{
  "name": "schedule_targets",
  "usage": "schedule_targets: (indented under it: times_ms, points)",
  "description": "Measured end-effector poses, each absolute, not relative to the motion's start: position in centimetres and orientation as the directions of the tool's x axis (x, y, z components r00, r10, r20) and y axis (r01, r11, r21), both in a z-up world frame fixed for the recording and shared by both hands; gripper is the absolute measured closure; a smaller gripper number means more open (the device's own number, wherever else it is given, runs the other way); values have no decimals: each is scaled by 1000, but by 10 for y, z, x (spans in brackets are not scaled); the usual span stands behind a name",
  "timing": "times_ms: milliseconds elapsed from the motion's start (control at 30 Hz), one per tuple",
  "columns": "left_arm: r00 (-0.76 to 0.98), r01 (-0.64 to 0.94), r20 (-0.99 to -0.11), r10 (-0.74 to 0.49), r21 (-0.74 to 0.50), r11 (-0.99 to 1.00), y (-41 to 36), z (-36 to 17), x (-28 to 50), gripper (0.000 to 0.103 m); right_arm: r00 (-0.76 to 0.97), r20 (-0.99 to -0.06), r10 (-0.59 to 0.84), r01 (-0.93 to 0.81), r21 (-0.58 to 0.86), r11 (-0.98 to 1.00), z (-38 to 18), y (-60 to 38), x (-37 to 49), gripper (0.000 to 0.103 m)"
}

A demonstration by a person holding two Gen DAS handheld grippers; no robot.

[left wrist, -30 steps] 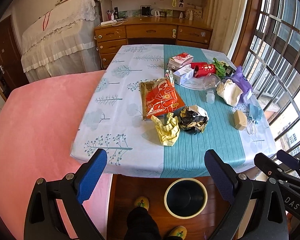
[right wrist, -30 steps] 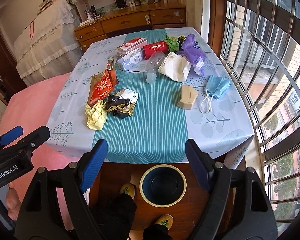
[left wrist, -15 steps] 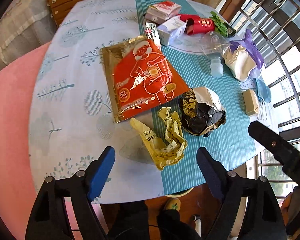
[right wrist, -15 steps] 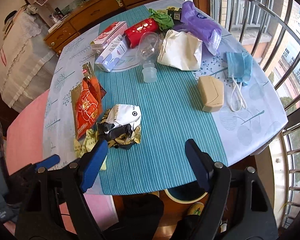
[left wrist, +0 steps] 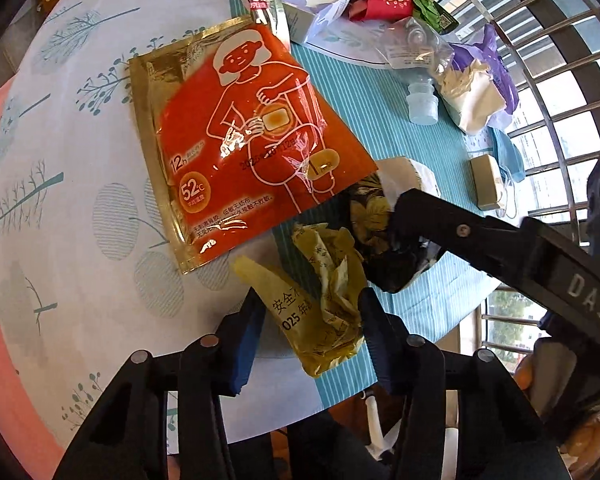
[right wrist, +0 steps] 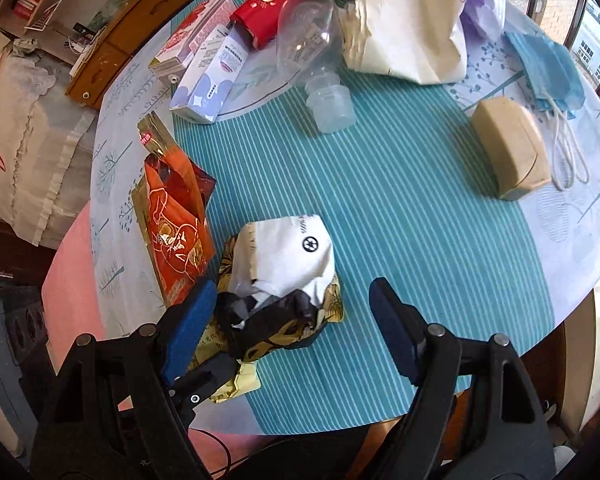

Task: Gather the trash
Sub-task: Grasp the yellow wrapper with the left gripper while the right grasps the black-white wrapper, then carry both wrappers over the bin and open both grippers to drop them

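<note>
Left gripper (left wrist: pixel 310 314) closing on yellow wrapper (left wrist: pixel 324 312), right gripper (right wrist: pixel 290 316) wide — straddling black-white wrapper (right wrist: pixel 284 280)

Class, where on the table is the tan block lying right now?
In the right wrist view the tan block lies at the right, where the teal stripe meets the pale cloth, just left of the blue face mask and its white loops.

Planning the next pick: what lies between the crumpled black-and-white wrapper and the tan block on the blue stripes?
Nothing: in the right wrist view, bare striped cloth runs from the crumpled wrapper to the tan block.
</note>
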State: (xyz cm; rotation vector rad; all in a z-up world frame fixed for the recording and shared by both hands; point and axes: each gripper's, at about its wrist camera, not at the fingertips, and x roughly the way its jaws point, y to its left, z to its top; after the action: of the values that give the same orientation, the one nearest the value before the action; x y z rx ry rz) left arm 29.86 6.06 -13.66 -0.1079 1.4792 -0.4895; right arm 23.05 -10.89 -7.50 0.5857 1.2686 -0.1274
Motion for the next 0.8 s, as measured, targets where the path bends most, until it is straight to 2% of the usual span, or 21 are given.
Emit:
schedule_targets:
  times_ms: [133,200,300,533,800]
  points:
    - [0,304,-931,-365,-348,887,59,-132,295,66,287,-909,302,436,405,804,-94,-106,234,30]
    - [-13,319,-932,-362,-347,882,64,-128,292,68,300,-901,313,434,421,796,-96,-103,235,44]
    - [-17,331,-937,-349,-335,882,67,-125,294,70,296,-897,328,447,433,782,-94,-100,233,49]
    - [15,350,-921,-390,-361,864,76,-92,301,71,340,-908,244,420,379,825,-45,-102,211,51]
    - [82,442,-879,-470,-390,808,55,-35,299,71,413,-907,79,404,260,877,35,-139,162,51]
